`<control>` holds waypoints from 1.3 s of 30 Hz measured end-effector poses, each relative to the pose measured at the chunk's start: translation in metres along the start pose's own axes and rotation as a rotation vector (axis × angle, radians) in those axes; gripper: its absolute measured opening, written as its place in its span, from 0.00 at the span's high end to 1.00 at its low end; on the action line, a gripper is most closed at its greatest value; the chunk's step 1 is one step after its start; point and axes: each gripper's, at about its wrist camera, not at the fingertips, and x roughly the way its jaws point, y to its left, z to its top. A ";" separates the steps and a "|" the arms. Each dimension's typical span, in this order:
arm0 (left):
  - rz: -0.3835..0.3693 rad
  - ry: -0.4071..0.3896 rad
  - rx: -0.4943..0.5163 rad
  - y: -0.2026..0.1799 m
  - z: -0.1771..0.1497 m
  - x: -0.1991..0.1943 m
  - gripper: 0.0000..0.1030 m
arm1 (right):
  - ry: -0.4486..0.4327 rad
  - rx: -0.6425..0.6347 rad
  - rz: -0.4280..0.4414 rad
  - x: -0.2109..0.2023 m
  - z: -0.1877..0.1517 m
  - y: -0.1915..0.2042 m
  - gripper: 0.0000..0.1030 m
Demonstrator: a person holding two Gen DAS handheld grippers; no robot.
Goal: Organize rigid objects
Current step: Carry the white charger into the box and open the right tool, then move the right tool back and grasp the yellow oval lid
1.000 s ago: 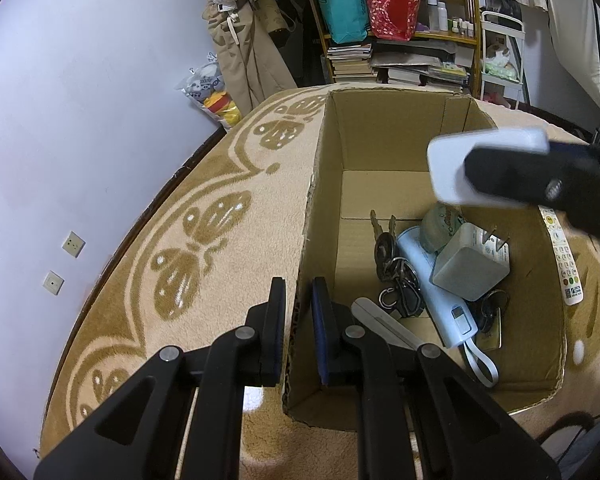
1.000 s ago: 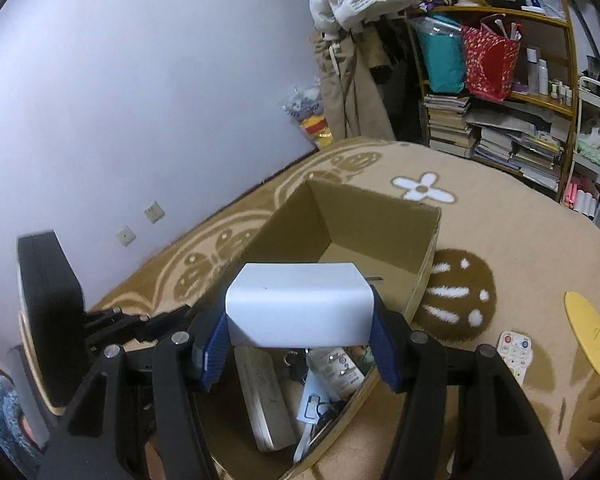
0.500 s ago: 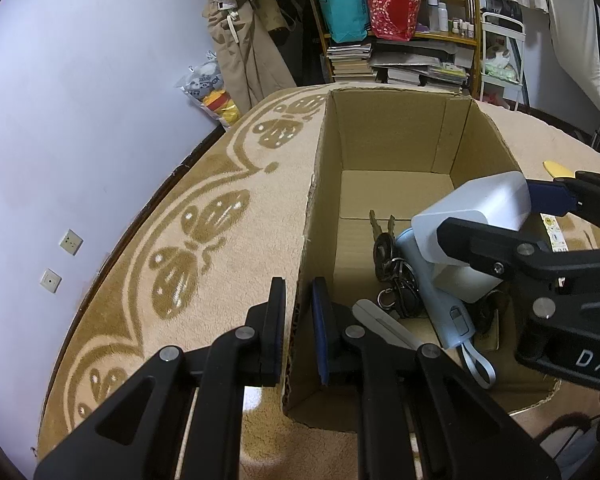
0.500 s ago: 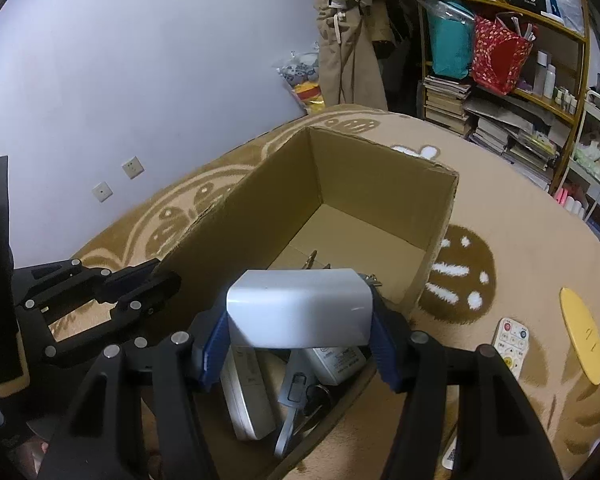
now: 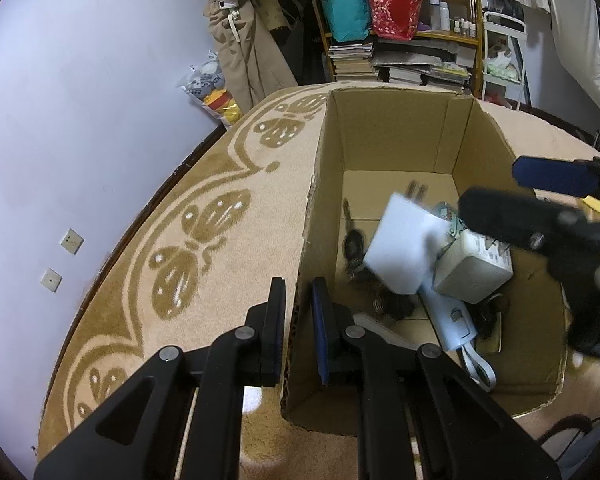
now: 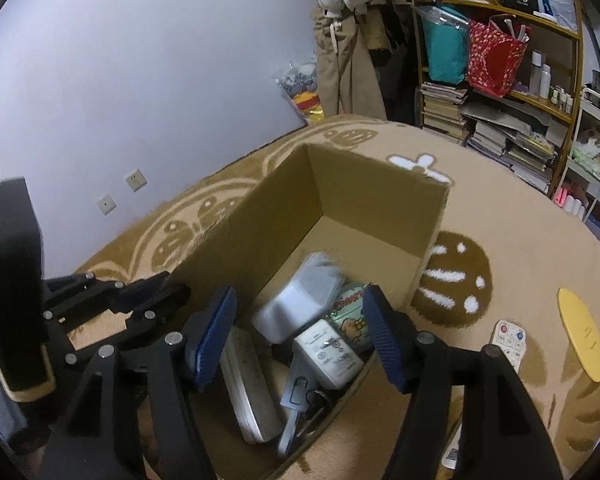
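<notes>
An open cardboard box (image 5: 392,132) stands on the rug; it also shows in the right wrist view (image 6: 376,192). My left gripper (image 5: 298,320) is shut on the box's near-left wall. My right gripper (image 6: 300,334) is open above the box, and also shows in the left wrist view (image 5: 540,196). A white plug block (image 5: 404,256) is loose and blurred in mid-air inside the box, and shows in the right wrist view (image 6: 300,300). Below lie a white charger (image 6: 328,354), a snack packet (image 6: 350,312), keys (image 5: 352,240) and a white case (image 6: 248,384).
A white remote (image 6: 508,344) and a yellow disc (image 6: 580,336) lie on the rug right of the box. Bookshelves (image 6: 500,92) with bags and hanging coats (image 5: 252,60) stand behind. A purple wall (image 5: 80,100) runs along the left.
My right gripper has lowered over the box and opened. The white plug block has left its jaws and is falling into the box. My left gripper has not moved.
</notes>
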 end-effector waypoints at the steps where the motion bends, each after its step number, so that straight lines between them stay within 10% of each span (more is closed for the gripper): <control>1: -0.001 0.001 0.000 -0.001 0.000 -0.001 0.87 | -0.006 0.005 -0.006 -0.002 0.001 -0.001 0.30; 13: -0.002 0.001 0.001 0.000 0.001 0.001 0.87 | -0.149 0.096 -0.164 -0.040 0.014 -0.035 0.00; 25: -0.004 0.002 -0.001 0.000 0.001 0.000 0.87 | -0.169 0.243 -0.414 -0.046 0.010 -0.101 0.00; 39: -0.002 -0.003 -0.006 0.001 0.001 0.000 0.86 | -0.040 0.370 -0.491 -0.028 -0.006 -0.196 0.00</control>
